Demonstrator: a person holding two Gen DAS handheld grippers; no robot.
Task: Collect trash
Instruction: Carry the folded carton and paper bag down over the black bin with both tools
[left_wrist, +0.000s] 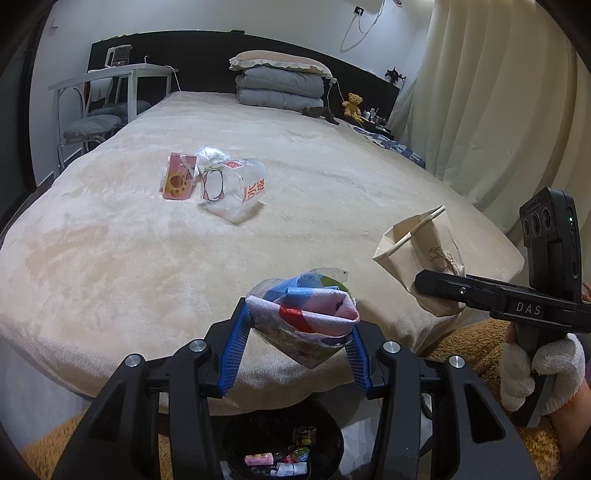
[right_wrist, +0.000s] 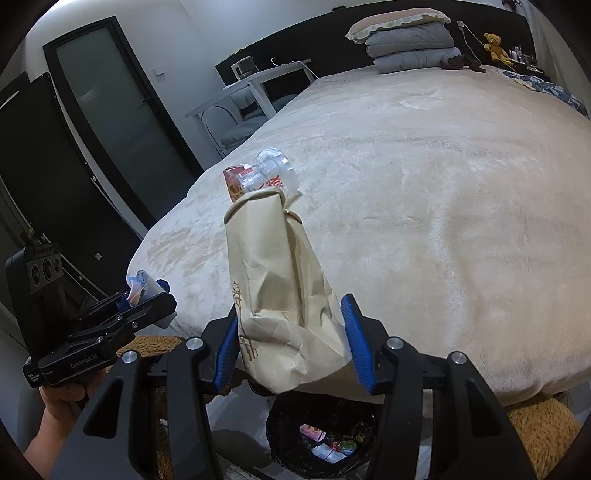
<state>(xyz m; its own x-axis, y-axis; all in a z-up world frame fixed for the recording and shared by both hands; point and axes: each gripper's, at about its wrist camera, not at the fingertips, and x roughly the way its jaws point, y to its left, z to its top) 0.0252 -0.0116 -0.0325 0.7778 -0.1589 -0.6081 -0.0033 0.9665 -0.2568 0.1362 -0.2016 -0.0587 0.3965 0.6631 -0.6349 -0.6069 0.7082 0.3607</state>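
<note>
Left tool (left_wrist: 301, 325) clamped on crumpled wrapper (left_wrist: 303, 314); right tool (right_wrist: 291, 339) clamped on paper bag (right_wrist: 273, 295); both above black bin (right_wrist: 321, 439) at bed (left_wrist: 147, 258) edge.

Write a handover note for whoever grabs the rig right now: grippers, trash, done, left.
Left gripper: shut on a colourful wrapper, held at the bed's near edge, above the bin.
Right gripper: shut on a paper bag, also at the bed edge with the bin below.
Done: several small wrappers already lie in the bin.
Left: drop the wrapper and the bag into the bin, then fetch the pink carton and the clear plastic cup, both lying together further up the bed.
</note>
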